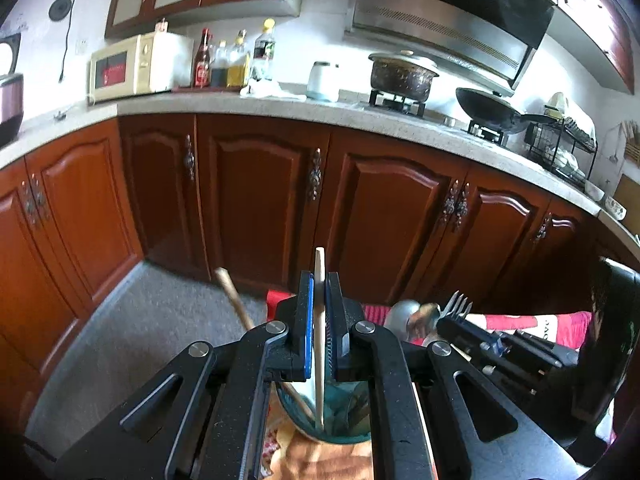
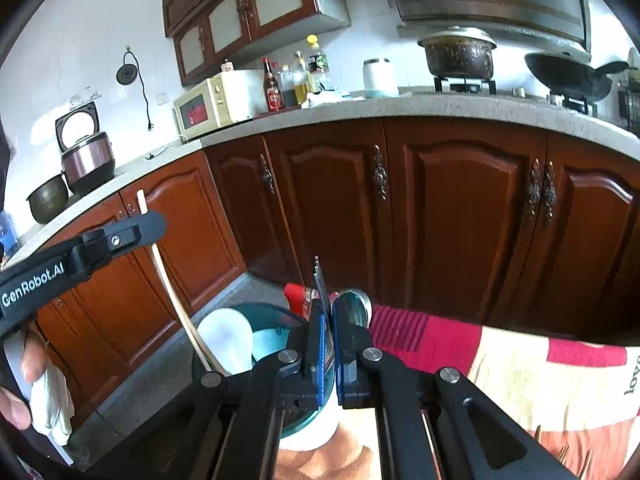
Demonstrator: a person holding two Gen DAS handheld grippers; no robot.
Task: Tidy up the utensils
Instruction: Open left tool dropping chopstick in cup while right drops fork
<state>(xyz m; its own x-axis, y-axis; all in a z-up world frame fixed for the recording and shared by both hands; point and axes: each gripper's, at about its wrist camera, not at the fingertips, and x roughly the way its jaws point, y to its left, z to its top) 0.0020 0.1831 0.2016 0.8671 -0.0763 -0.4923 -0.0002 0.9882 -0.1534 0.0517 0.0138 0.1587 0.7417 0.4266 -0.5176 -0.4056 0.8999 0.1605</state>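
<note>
Left gripper (image 1: 319, 312) is clamped on a pale chopstick (image 1: 319, 344), jaws nearly closed with just the stick's width between the pads. Stick runs upright through the pads, top end poking above the fingertips, lower end already down inside the teal cup (image 1: 340, 420) directly below the jaws. My read: vertical hold is deliberate, so it drops straight into the cup without tipping it.

A wooden handle (image 1: 232, 300) leans out of the same cup to the left of the jaws, so the cup looks like the collection point.

Right gripper (image 2: 329, 320) is closed on a fork (image 2: 320, 280), tines sticking up past the fingertips. A metal spoon bowl (image 2: 354, 306) sits just right of its pads; can't tell if it's also pinched or only resting against them. The cup sits below-left of the right jaws, a white spoon (image 2: 226, 340) inside it.

Both tools hover over the red patterned cloth (image 2: 520, 360). Fork likely goes in after the chopstick.
</note>
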